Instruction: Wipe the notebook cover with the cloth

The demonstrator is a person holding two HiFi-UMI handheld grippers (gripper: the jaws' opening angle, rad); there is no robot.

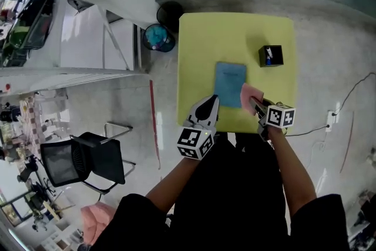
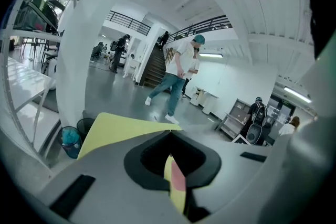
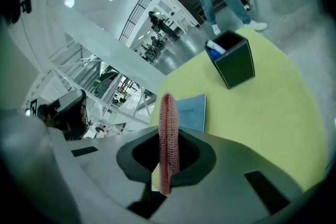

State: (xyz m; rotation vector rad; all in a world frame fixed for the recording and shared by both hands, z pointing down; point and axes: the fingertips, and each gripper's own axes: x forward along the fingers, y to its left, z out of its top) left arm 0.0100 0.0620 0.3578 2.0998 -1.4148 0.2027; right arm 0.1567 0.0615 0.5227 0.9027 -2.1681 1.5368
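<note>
Cloth (image 1: 251,93) hanging pinched in right claw (image 1: 254,101) beside notebook (image 1: 230,84), left claw (image 1: 212,100) resting closed, empty, black box (image 1: 271,56) standing apart on yellow surface (image 1: 223,38).

Black short-sleeved top (image 1: 235,197); left gripper (image 1: 212,102) and right gripper (image 1: 254,103) pale grey with black-and-white marker cubes (image 1: 281,116).
</note>
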